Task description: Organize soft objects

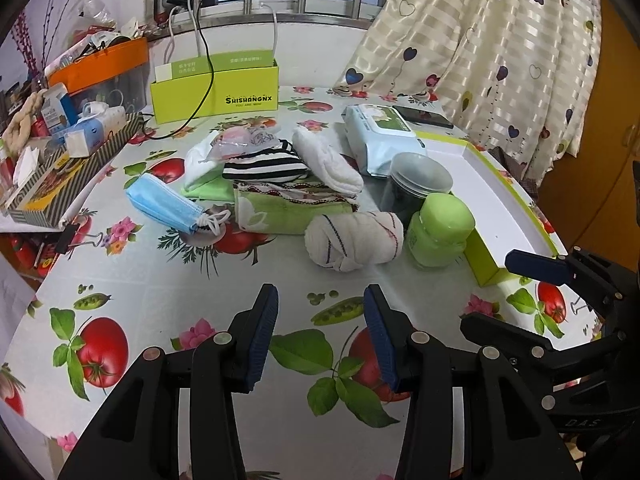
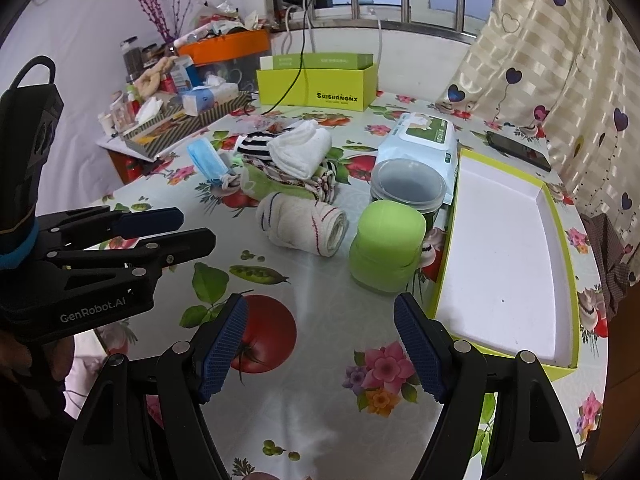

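Note:
A rolled white towel with dark and red stripes lies mid-table. Behind it is a pile: a green cloth, a striped black-and-white cloth, a white folded towel. A blue face mask lies to the left. An empty white tray with a green rim lies on the right. My left gripper is open above the tablecloth, short of the rolled towel. My right gripper is open, empty, beside the tray.
A green jar and a clear lidded tub stand next to the tray. A wet-wipes pack, a phone, a green box and a cluttered striped tray at the left edge. Curtain at the right.

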The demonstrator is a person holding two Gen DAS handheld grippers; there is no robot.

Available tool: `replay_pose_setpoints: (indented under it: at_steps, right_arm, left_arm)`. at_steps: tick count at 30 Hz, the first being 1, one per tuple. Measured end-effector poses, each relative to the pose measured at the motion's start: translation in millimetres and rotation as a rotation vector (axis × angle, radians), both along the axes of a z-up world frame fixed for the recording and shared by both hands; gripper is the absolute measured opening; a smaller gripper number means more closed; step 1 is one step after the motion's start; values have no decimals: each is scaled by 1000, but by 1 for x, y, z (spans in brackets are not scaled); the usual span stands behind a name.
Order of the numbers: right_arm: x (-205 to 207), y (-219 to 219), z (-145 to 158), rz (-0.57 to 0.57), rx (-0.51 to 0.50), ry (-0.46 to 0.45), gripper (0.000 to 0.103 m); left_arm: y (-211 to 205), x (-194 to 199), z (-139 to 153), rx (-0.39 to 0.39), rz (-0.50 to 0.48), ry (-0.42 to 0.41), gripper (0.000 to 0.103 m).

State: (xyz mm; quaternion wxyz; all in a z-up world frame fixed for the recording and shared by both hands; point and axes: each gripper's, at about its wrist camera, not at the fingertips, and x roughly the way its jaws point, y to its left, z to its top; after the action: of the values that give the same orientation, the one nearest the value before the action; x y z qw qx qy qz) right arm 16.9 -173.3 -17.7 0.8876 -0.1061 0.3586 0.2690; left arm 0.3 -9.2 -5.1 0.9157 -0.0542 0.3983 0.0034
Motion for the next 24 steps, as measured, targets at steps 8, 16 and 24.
replay_pose_setpoints:
  at_steps: [8,16,24]
  right_arm:
    - [1,-1,0,3,4,0,76]
    - [2,1,0,7,7,0,76]
    - [1,2,1,16,21,-6,76]
  left_arm:
    - [2,-1,2,1,10,-10,46]
    - [2,1,-1,-18,0,4,46]
    - [2,1,-4,-36,-11,1,46]
